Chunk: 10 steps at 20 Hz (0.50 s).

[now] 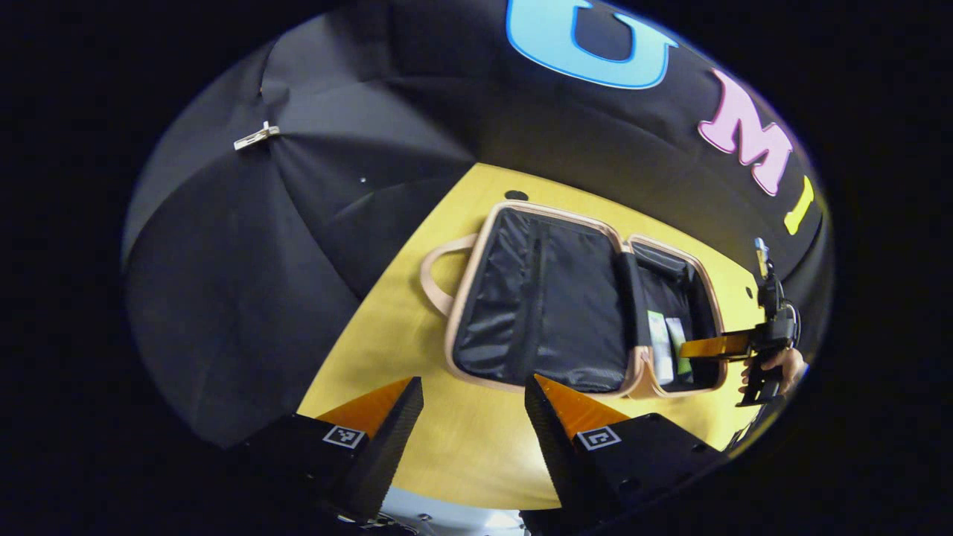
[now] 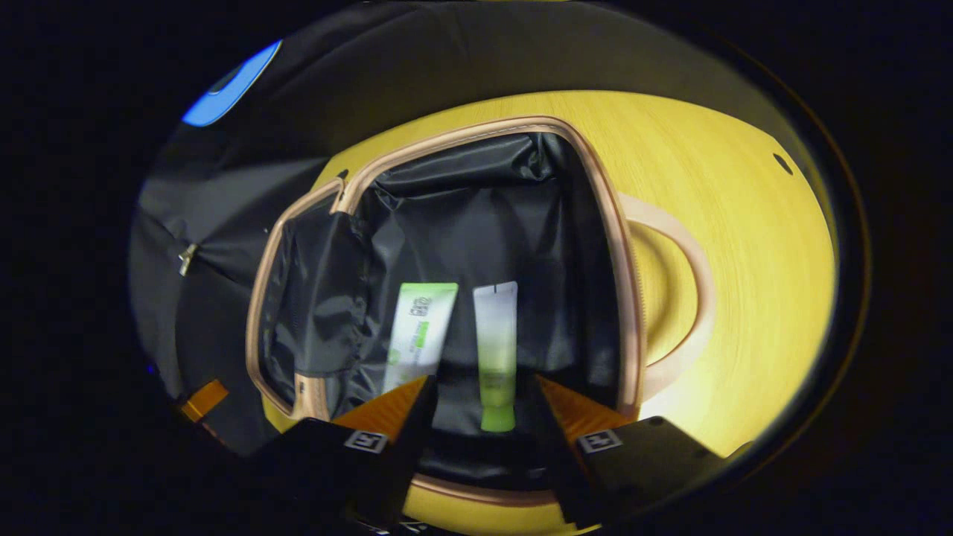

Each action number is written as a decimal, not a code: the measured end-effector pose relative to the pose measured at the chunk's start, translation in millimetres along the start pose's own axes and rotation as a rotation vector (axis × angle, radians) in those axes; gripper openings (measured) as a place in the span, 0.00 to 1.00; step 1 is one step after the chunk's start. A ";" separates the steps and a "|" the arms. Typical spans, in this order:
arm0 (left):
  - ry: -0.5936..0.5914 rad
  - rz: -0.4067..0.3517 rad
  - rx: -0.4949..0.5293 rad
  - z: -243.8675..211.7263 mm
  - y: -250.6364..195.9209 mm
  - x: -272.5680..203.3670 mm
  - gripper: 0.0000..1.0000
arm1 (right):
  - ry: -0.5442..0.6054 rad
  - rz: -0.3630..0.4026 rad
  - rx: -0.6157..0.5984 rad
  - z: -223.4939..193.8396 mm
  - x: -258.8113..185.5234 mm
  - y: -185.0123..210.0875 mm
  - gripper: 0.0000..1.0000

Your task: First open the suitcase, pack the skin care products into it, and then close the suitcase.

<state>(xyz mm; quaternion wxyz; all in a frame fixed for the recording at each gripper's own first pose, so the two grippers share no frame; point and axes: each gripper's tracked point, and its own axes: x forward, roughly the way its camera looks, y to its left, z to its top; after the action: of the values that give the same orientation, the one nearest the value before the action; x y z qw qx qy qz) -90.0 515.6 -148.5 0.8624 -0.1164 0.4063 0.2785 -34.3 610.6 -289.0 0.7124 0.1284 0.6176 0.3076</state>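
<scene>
No legible txt anywhere. Inside the suitcase (image 2: 625, 298), the left-hand tube (image 2: 421, 327) carries dark print w/ a green block under it, too small to read. The tube just beside it (image 2: 496, 335) shows no readable mark. Nearer the camera than the suitcase, black-and-white square code tags, no letters or nos.: one per finger on the right gripper (image 2: 484, 380) and on the left gripper (image 1: 473, 381), e.g. its right finger's tag (image 1: 598, 438).

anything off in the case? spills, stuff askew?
Nothing stands out. The suitcase lies open flat on the table, two tubes side by side in one half, no spills. Both grippers are open.
</scene>
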 end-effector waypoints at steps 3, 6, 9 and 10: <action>-0.064 0.067 -0.037 28.7 26.9 14.9 0.88 | -0.094 0.066 -0.124 7.5 -29.1 -2.1 0.97; -0.118 0.106 -0.152 59.5 49.5 33.8 0.87 | -0.191 0.115 -0.251 11.0 -81.0 -23.4 0.96; -0.118 0.067 -0.288 76.0 63.3 53.1 0.87 | -0.339 0.094 -0.325 21.7 -147.3 -56.7 0.98; -0.102 0.057 -0.321 80.2 69.2 63.5 0.87 | -0.384 0.082 -0.332 21.7 -167.8 -65.9 0.88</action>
<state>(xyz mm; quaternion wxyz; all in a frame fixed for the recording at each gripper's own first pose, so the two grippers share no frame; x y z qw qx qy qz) -46.1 630.9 -143.8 0.8440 -0.2270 0.3154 0.3697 -3.1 463.5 -187.2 0.8148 0.0908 0.4065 0.4033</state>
